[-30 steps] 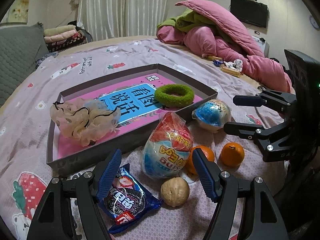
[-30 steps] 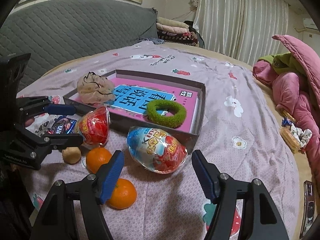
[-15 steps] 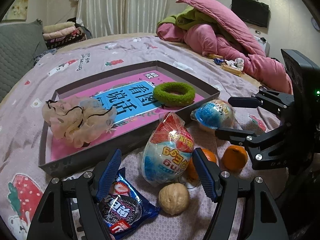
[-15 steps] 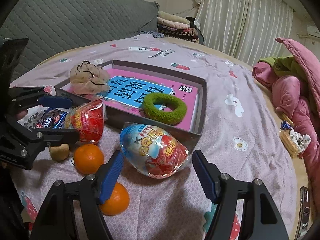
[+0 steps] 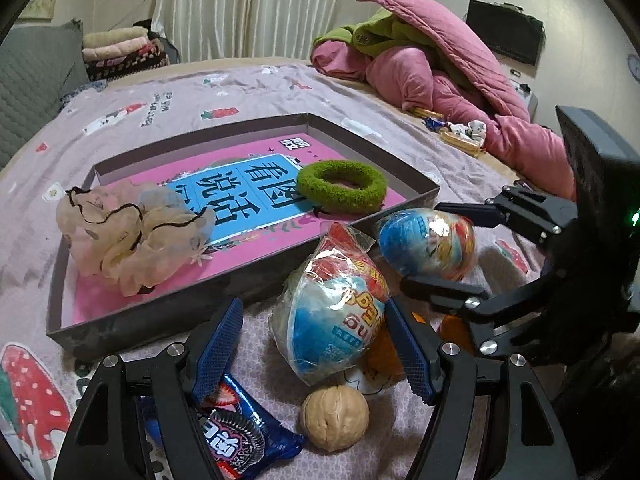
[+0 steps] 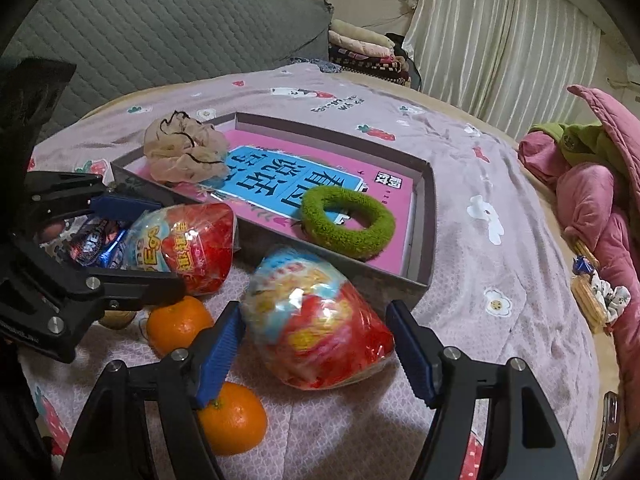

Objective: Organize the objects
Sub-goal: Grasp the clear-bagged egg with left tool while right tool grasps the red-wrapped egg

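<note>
Both grippers have closed in on the 2 wrapped toy eggs since 1 s ago; each egg now sits larger and squarely between its fingers, and nothing on the bed has shifted. Left gripper [image 5: 314, 346]: fingers spread, straddling the left egg [image 5: 334, 308], which stands tilted on the bedspread just outside the box's near wall; contact with the pads cannot be told. Right gripper [image 6: 316, 346]: fingers spread around the right egg [image 6: 316, 320], which lies on its side, near the box corner; that egg is blurred, no clamp visible. Dark shallow box [image 5: 168, 312] holds a pink book, a beige chiffon scrunchie [image 5: 128, 236] at one end, and a green fuzzy hair ring [image 5: 342, 186] at the other. Outside the box: 2 eggs, 2 tangerines [image 6: 180, 324] [image 6: 232, 420], 1 walnut [image 5: 335, 416], 1 blue cookie packet [image 5: 236, 436], the last partly under the left gripper's finger. Judgement: early stage, 2 items boxed, 6 loose. Likely step in hand is a paired grasp of the eggs, then lifting them over the wall. Crinkly wrappers look slippery; eggs may roll when squeezed.
</note>
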Demonstrator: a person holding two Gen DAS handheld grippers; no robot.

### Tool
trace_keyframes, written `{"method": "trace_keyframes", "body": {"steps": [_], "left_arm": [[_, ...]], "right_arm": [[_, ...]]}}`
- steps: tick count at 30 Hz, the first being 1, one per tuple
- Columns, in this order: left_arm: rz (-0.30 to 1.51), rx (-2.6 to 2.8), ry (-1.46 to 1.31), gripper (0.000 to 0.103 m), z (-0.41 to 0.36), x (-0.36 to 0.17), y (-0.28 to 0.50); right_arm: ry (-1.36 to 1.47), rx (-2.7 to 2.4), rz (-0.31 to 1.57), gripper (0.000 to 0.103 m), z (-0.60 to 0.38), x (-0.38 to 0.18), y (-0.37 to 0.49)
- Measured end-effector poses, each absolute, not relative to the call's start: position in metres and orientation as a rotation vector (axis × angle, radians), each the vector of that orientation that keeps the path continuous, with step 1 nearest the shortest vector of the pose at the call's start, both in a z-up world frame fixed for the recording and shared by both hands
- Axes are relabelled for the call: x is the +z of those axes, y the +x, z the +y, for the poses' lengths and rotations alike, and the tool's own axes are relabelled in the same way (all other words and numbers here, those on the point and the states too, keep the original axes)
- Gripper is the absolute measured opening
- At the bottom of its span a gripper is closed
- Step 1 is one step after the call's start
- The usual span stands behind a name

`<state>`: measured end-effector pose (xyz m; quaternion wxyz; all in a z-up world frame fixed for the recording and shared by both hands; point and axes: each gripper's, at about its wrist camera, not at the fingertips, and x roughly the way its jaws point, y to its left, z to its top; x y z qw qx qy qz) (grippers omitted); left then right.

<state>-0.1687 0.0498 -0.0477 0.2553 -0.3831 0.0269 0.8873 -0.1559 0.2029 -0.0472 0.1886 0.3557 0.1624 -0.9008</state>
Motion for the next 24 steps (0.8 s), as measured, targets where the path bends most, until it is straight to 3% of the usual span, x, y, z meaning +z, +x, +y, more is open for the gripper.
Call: {"method": "trace_keyframes", "body": {"steps": [4,15,24], "left_arm": [[0.051,2.397,-1.048,0.075,0.050,-0.049,-0.172],[0.012,2.357,-1.061,0.056,0.054,-0.051,-0.176],[0.015,2.361,-1.046,0.054,0.055,-0.049,-0.175]], "right_arm": [[1.012,-2.517,0.479,0.062,0.199,-0.052,-0.159],[0.971,-2.520,0.456,0.062,0.200,-0.047,-0.158],[0.944,-2.547,0.409,0.061,0.206,-0.040,-0.159]]}}
